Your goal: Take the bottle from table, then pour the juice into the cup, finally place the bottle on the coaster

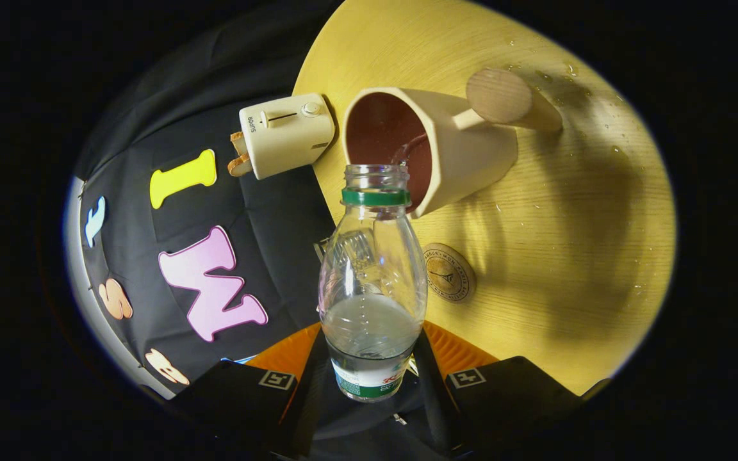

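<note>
Tabletop (567,256) of pale wood spreads ahead of you, its curved edge running just behind the toaster (286,134), where the dark booth wall begins. Open wood lies to the far side of the cup, dotted with small droplets. Your gripper (372,378) has its jaws clamped on the lower body of the clear, uncapped bottle (372,282), one finger pressing each side. Clear liquid fills roughly its bottom third. The bottle's mouth points into the cream cup (426,147), whose dark inside shows a thin stream of liquid. A round wooden handle juts from the cup. The coaster (449,272) lies just beside the bottle.
</note>
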`<state>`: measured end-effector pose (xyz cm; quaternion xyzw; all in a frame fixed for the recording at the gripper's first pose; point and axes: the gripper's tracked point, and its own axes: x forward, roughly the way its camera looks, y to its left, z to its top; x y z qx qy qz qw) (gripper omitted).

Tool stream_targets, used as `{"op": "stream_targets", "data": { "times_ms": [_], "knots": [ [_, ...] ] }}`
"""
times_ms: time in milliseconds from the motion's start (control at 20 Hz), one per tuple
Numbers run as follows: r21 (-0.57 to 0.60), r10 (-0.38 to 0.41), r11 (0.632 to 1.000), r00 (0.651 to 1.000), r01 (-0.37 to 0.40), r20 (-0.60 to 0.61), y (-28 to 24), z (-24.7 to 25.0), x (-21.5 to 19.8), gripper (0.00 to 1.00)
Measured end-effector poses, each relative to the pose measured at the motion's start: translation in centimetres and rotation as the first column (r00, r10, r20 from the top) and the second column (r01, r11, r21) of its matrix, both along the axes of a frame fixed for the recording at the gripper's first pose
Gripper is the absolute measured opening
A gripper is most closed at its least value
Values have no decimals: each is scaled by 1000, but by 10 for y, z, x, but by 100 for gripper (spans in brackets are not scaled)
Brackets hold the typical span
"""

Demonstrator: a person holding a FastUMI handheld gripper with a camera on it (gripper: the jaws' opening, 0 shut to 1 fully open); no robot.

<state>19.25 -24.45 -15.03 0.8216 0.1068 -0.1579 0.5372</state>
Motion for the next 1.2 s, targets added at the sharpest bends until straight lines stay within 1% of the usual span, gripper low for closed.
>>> {"op": "stream_targets", "data": {
  "times_ms": [150, 300, 500, 750, 1200],
  "knots": [
    [29, -20, 999, 1000, 19, 10, -5, 4, 6, 72],
    [50, -21, 999, 1000, 20, 17, -4, 6, 11, 72],
    [66, -22, 998, 1000, 22, 9, -3, 7, 12, 72],
    [120, -51, 992, 999, 49, 16, -5, 12, 16, 72],
    [177, -86, 981, 996, 78, 36, -14, 23, 15, 72]
  ]
}}
